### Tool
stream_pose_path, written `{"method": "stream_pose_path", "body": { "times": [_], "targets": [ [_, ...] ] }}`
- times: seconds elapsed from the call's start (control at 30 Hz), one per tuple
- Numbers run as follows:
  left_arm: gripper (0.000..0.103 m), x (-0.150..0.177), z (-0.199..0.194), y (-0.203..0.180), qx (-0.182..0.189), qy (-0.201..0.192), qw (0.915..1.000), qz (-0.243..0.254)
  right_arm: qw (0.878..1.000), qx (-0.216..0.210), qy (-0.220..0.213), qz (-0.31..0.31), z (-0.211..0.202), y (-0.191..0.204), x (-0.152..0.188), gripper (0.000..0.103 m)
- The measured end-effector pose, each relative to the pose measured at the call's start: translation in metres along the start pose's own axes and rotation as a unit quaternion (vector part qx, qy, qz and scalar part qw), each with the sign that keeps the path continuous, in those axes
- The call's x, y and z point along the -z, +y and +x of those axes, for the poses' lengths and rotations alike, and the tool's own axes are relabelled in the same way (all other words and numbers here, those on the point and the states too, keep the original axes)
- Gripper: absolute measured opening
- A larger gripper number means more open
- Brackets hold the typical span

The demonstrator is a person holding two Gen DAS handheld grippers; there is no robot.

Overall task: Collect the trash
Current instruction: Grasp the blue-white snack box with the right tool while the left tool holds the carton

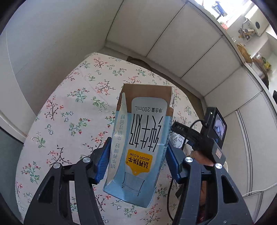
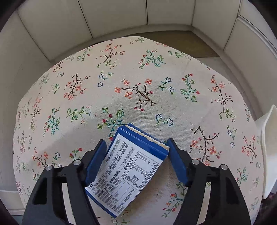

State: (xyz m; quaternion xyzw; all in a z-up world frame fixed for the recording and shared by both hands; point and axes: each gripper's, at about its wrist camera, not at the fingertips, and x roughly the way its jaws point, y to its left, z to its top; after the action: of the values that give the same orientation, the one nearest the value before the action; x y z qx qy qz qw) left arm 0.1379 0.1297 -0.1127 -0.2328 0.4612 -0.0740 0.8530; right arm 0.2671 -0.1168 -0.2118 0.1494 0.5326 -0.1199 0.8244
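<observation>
My left gripper (image 1: 138, 147) is shut on a light blue 200 mL milk carton (image 1: 142, 138), held upside down above the floral tablecloth (image 1: 69, 112). Its blue pads (image 1: 103, 161) press both sides of the carton. In the right wrist view a blue box with a white nutrition label (image 2: 126, 171) lies tilted between the fingers of my right gripper (image 2: 136, 152). The left pad (image 2: 95, 164) touches the box; the right pad (image 2: 178, 162) stands apart from it. The right gripper is open. The right gripper with its camera also shows in the left wrist view (image 1: 204, 136), to the right of the carton.
The round table with the floral cloth (image 2: 138, 77) stands in a corner of white panelled walls (image 2: 121, 15). A white tray-like object (image 2: 268, 148) sits at the table's right edge. A brown floor strip (image 2: 190, 43) shows behind the table. Cluttered shelves (image 1: 251, 34) sit above the wall.
</observation>
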Motion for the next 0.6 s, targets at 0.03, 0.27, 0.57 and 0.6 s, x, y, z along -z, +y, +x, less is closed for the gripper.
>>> {"method": "stream_pose_path", "body": {
  "times": [0.03,0.27,0.57,0.6],
  "targets": [
    [0.056,0.000,0.000,0.002,0.001,0.001,1.0000,-0.006,1.000,-0.012,0.001,0.002,-0.003,-0.004,0.001,0.064],
    [0.056,0.000,-0.002,-0.001,-0.002,-0.004,0.9999,-0.010,0.999,-0.041,-0.012,-0.013,-0.031,-0.032,0.017,0.063],
    [0.056,0.006,-0.014,-0.023,0.006,-0.016,0.9998,0.006,0.995,-0.046,-0.068,-0.056,-0.090,-0.067,0.032,0.063],
    [0.056,0.008,-0.016,-0.028,0.007,-0.019,0.9997,0.012,0.994,-0.047,-0.077,-0.061,-0.100,-0.072,0.034,0.063]
  ]
}}
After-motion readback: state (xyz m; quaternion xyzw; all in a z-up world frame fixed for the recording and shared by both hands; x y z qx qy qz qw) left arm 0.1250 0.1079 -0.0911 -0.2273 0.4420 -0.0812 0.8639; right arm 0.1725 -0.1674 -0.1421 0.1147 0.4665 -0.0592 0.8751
